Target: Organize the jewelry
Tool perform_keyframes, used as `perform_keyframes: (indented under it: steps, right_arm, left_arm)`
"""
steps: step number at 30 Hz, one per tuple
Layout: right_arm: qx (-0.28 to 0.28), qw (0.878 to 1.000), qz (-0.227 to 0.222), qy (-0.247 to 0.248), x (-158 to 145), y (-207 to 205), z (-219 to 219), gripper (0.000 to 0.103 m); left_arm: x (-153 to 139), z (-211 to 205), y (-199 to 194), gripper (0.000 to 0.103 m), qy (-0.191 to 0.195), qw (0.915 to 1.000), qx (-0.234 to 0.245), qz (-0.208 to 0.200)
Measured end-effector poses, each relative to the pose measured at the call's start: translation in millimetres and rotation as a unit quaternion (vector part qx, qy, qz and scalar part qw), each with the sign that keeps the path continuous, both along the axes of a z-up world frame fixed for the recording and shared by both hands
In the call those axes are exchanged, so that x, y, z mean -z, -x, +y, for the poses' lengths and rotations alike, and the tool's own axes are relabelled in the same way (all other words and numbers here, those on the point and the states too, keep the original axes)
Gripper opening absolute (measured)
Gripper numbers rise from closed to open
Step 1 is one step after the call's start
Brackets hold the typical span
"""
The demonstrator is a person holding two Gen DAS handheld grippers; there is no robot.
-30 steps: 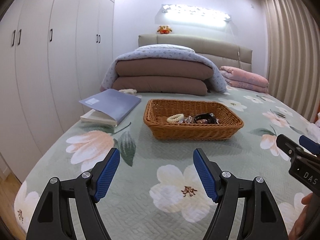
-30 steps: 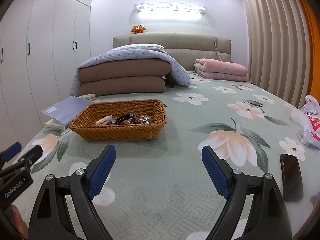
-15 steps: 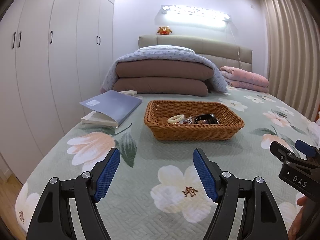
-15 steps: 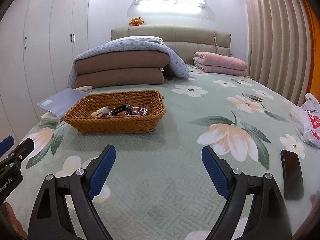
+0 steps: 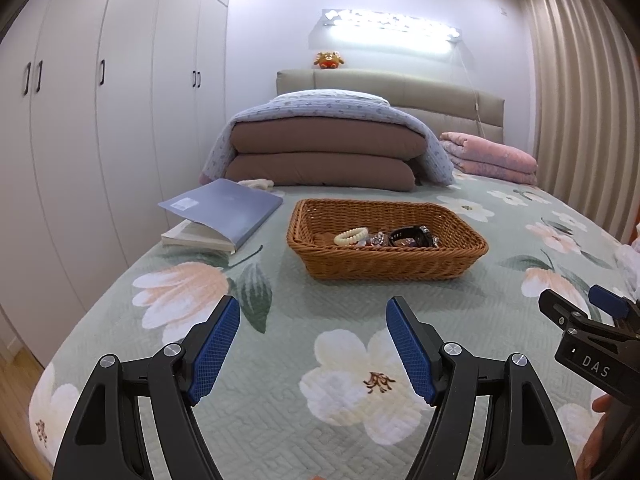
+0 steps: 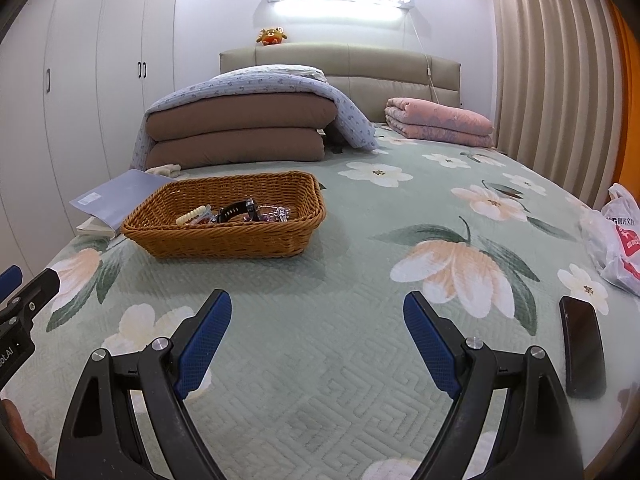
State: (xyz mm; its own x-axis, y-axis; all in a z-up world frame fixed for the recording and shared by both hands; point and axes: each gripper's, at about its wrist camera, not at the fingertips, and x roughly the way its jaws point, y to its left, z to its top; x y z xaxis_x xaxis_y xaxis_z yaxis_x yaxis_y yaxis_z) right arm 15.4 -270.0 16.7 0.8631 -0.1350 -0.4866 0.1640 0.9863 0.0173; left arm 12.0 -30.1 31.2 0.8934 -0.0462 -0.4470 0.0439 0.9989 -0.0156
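Note:
A brown wicker basket [image 5: 384,256] [image 6: 224,236] sits on the flowered bed cover. In it lie a cream bead bracelet [image 5: 351,236] [image 6: 193,214], a black watch [image 5: 412,235] [image 6: 236,211] and some shiny jewelry pieces [image 5: 376,240] [image 6: 276,213]. My left gripper [image 5: 312,340] is open and empty, held above the bed well short of the basket. My right gripper [image 6: 318,338] is open and empty, to the right of the basket and short of it. Each gripper shows at the edge of the other's view.
A blue-covered book [image 5: 220,212] lies left of the basket. Folded brown quilts [image 5: 324,152] and a pink blanket [image 6: 438,122] lie near the headboard. A black phone [image 6: 582,352] and a white plastic bag [image 6: 618,240] lie at the bed's right edge. Wardrobes [image 5: 100,120] line the left wall.
Both grippers have drawn back and down a little from the basket. Both stay open and empty. The basket's contents have not moved.

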Motion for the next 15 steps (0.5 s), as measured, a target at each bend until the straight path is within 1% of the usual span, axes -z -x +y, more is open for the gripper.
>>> perform_keyframes:
  steps: [5, 15]
  right_arm:
    - [0.0, 1.0, 0.002, 0.001, 0.3, 0.4, -1.0, 0.09]
    - [-0.002, 1.0, 0.009, 0.003, 3.2, -1.5, -0.9, 0.09]
  left_arm:
    - [0.6, -1.6, -0.2, 0.077, -0.005, 1.0, 0.002, 0.0]
    - [2.1, -1.4, -2.6, 0.077, -0.001, 1.0, 0.004, 0.007]
